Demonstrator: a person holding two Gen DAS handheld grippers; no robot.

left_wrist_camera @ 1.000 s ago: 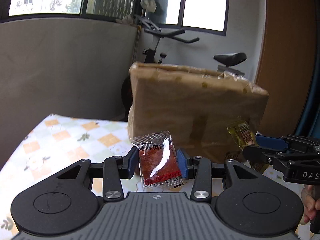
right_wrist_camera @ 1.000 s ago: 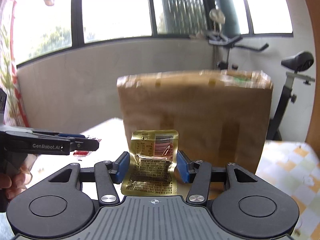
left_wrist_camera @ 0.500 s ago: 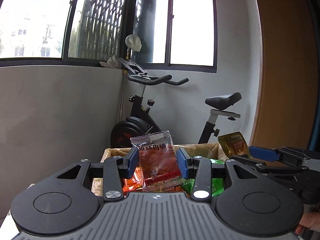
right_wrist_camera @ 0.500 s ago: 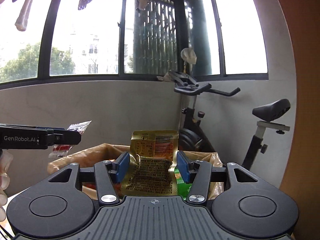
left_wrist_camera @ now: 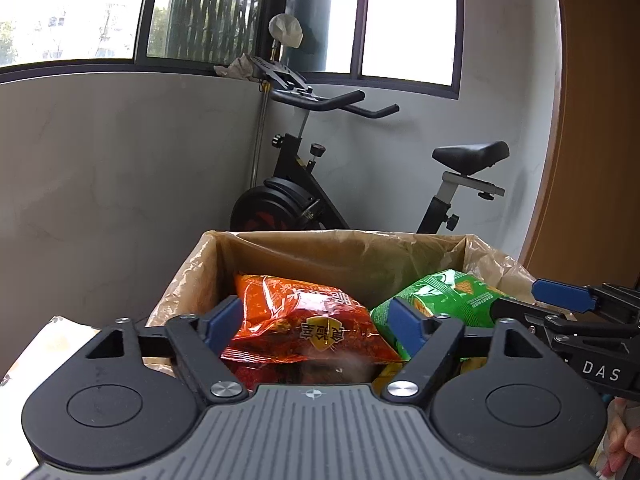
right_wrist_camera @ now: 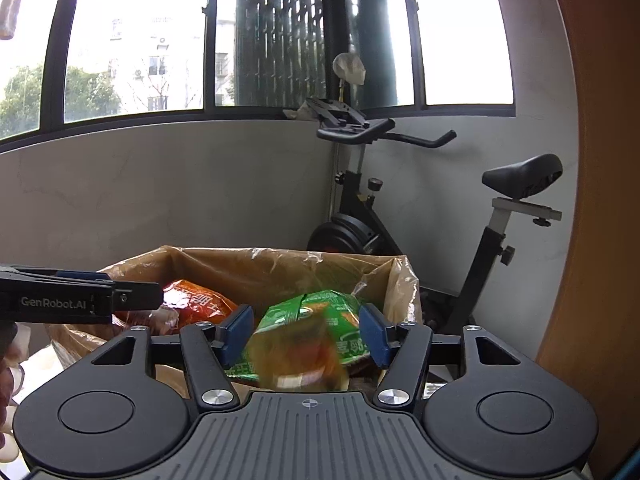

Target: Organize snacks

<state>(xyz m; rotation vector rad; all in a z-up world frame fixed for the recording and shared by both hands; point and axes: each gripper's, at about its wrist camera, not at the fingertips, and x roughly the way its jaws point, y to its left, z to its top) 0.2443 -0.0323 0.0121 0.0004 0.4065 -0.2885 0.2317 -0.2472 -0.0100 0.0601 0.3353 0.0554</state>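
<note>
Both grippers hover over an open cardboard box (left_wrist_camera: 216, 256) lined with brown plastic. Inside lie an orange-red snack bag (left_wrist_camera: 304, 324) and a green snack bag (left_wrist_camera: 444, 300). My left gripper (left_wrist_camera: 316, 326) is open and empty above the orange bag. A blurred small packet (left_wrist_camera: 344, 370) shows below it, falling. My right gripper (right_wrist_camera: 306, 334) is open above the green bag (right_wrist_camera: 320, 312). A blurred gold packet (right_wrist_camera: 300, 356) is dropping between its fingers. The box (right_wrist_camera: 256, 264) and the orange bag (right_wrist_camera: 196, 304) also show in the right wrist view.
An exercise bike (left_wrist_camera: 304, 200) stands behind the box against a grey wall, also seen in the right wrist view (right_wrist_camera: 360, 216). Windows run above. A wooden panel (left_wrist_camera: 592, 160) is at the right. A patterned table edge (left_wrist_camera: 60, 328) shows at the left.
Both grippers have risen over the box and tipped down into it. Both have opened and let go of their packets: the red one from the left, the gold one from the right.
</note>
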